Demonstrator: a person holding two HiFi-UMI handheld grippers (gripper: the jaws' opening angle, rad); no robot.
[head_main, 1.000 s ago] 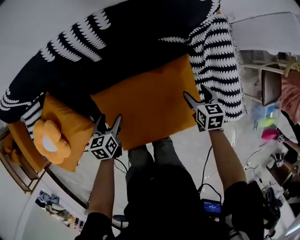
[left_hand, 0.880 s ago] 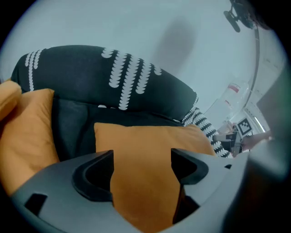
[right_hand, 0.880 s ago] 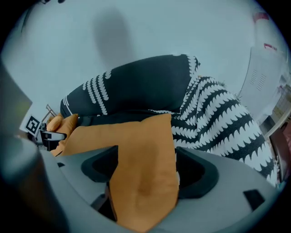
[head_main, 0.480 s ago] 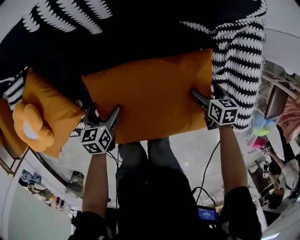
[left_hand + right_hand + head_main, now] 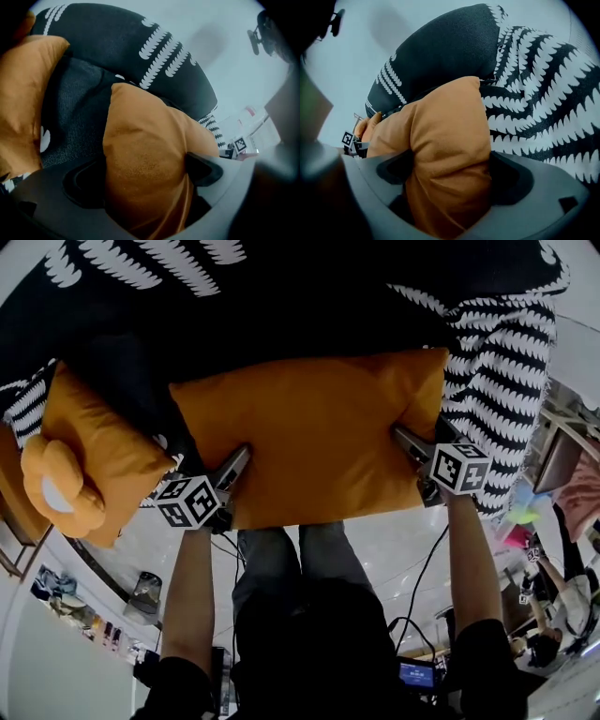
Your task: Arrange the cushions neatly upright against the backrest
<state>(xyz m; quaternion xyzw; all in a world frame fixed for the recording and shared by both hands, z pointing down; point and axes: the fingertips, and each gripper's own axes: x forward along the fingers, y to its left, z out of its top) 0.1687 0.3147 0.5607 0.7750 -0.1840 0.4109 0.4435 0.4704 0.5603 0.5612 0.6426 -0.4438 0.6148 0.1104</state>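
Two orange cushions sit on the black patterned sofa: the large cushion stands upright mid-seat before the backrest, the smaller cushion at the seat's left end carries a plush toy, and a striped armrest crowds the large one's right edge. We count two grippers, the left gripper and the right gripper. Their fingers have just been opening and stand wide, with the large cushion's lower corners lying unsqueezed between them.

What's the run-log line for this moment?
left tool: jaws just opening, orange fabric cushion between them | right tool: same | cushion against black white-patterned sofa backrest
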